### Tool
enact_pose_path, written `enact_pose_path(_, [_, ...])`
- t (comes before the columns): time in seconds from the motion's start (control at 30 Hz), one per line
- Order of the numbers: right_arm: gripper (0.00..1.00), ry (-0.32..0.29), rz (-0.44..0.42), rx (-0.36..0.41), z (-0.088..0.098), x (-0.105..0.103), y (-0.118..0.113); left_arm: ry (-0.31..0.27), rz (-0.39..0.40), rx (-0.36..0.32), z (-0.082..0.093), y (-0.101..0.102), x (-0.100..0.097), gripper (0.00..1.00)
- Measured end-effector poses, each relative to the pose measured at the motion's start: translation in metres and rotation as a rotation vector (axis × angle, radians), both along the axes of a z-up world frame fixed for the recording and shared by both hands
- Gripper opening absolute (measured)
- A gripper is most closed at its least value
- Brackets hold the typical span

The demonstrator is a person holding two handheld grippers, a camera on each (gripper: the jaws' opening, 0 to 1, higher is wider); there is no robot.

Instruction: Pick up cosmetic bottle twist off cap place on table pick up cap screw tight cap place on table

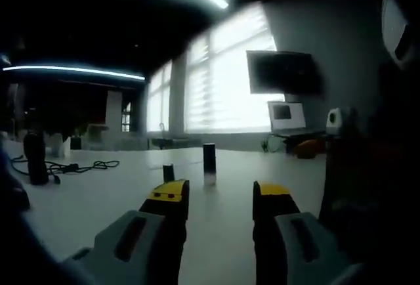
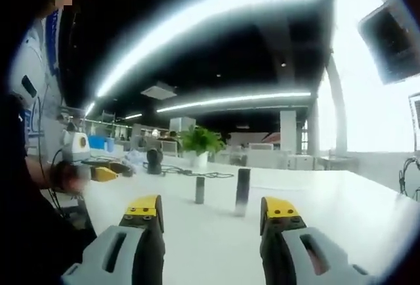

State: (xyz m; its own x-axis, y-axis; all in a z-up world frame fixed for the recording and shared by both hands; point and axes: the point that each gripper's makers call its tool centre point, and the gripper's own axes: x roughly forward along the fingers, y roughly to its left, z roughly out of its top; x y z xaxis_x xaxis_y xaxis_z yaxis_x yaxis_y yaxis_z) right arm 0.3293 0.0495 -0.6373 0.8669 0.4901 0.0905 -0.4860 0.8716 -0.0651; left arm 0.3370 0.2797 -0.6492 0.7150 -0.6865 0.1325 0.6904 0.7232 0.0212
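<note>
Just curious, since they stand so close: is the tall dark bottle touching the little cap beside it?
Apart. The right gripper view shows bare white table between the bottle and the cap; both stand upright.

Ceiling: dark, with long light strips (image 2: 216,6); 
Windows: bright, blinds (image 1: 226,75) drawn; 
Wall: grey, dark monitor (image 1: 283,72) mounted; 
Table: white table (image 2: 367,213); potted plant (image 2: 200,144) beyond

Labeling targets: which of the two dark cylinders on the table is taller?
The bottle, right of the shorter cap in the right gripper view; both stand upright, apart.
</note>
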Motion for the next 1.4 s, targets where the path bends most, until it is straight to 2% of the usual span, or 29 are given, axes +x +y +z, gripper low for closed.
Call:
enact_pose_path(0.07, [0.45,0.013,-0.001,0.016,0.000,0.000,-0.001,0.016,-0.002,-0.020,-0.001,0.000,0.000,0.24])
enact_pose_path(0.2, [0.49,0.002,-0.006,0.015,0.000,0.001,-0.005,0.016,0.006,-0.016,-0.001,0.002,0.001,0.23])
enact_pose_path(0.3, [0.49,0.001,-0.006,0.010,-0.001,0.002,-0.006,0.012,0.010,-0.049,0.005,0.005,0.003,0.23])
enact_pose_path(0.33, [0.49,0.001,-0.006,0.011,-0.001,0.003,-0.007,0.009,0.007,-0.073,0.008,0.004,0.002,0.25])
enact_pose_path(0.4, [0.50,0.003,-0.010,0.011,-0.002,0.004,-0.008,-0.025,0.012,-0.068,0.014,0.004,0.002,0.33])
enact_pose_path(0.43, [0.50,0.003,-0.010,0.013,-0.003,0.004,-0.008,-0.047,0.023,-0.054,0.016,0.004,0.002,0.32])
enact_pose_path(0.47, [0.50,0.003,-0.011,0.016,-0.003,0.005,-0.009,0.008,0.001,-0.059,0.010,-0.001,-0.001,0.28])
enact_pose_path(0.5, [0.51,0.003,-0.011,0.020,-0.003,0.005,-0.009,0.024,-0.006,-0.033,0.005,-0.003,0.000,0.27])
enact_pose_path(0.53, [0.52,0.006,-0.009,0.021,-0.004,0.005,-0.009,0.006,0.023,-0.008,0.003,-0.001,0.003,0.27])
enact_pose_path(0.6, [0.52,0.009,-0.006,0.016,-0.006,0.005,-0.008,0.013,0.025,0.002,0.000,-0.002,0.003,0.28])
enact_pose_path(0.63, [0.52,0.008,0.001,0.016,-0.006,0.004,-0.006,0.010,0.020,0.044,-0.005,-0.002,0.002,0.28])
enact_pose_path(0.67, [0.52,0.008,0.002,0.017,-0.006,0.004,-0.006,0.031,0.045,0.089,-0.012,0.001,0.003,0.25])
enact_pose_path(0.7, [0.51,0.015,-0.003,0.018,-0.007,0.004,-0.006,0.033,0.046,0.101,-0.012,0.000,0.003,0.20])
enact_pose_path(0.73, [0.49,0.030,-0.008,0.026,-0.008,0.005,-0.007,0.036,0.046,0.077,-0.010,0.000,0.003,0.16])
enact_pose_path(0.8, [0.50,0.045,-0.008,0.025,-0.010,0.005,-0.008,0.038,0.046,-0.017,-0.001,0.002,0.001,0.14])
enact_pose_path(0.83, [0.52,0.013,-0.024,0.006,-0.007,0.007,-0.010,0.042,0.046,-0.016,-0.002,0.003,0.002,0.13])
enact_pose_path(0.93, [0.53,0.018,-0.015,0.020,-0.007,0.004,-0.010,0.026,0.052,0.004,-0.003,0.004,0.002,0.13])
enact_pose_path(1.07, [0.52,0.026,-0.021,0.032,-0.008,0.005,-0.009,0.035,0.062,0.001,-0.005,0.009,0.001,0.14])
enact_pose_path(1.2, [0.44,0.025,-0.011,-0.001,-0.012,0.004,-0.003,0.039,0.073,0.003,-0.005,0.010,0.002,0.17])
enact_pose_path(1.4, [0.44,0.012,-0.008,-0.026,-0.011,0.004,0.002,0.060,0.085,0.011,-0.011,0.009,0.006,0.16])
